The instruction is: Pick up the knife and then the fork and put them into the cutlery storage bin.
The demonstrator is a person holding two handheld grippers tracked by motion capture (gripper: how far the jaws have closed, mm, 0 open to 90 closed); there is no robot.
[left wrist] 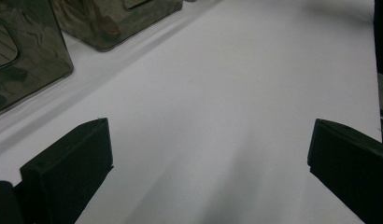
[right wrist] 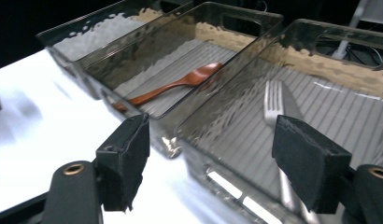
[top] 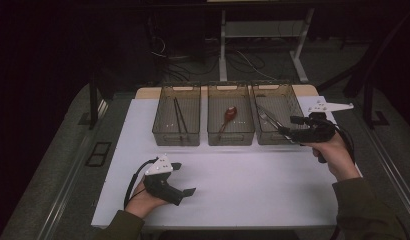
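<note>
Fork (right wrist: 273,100) lies in right bin (right wrist: 320,46), seen from right gripper (right wrist: 210,158), jaws apart, empty | high view: left gripper (top: 185,177) open, near-left over table (top: 253,185)

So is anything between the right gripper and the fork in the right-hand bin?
Only the bin's own near wall. The right gripper hangs open at that edge, and the fork lies on the bin floor just beyond it, its handle running under the jaw on the right of the right gripper view. Nothing else lies on the fork.
</note>
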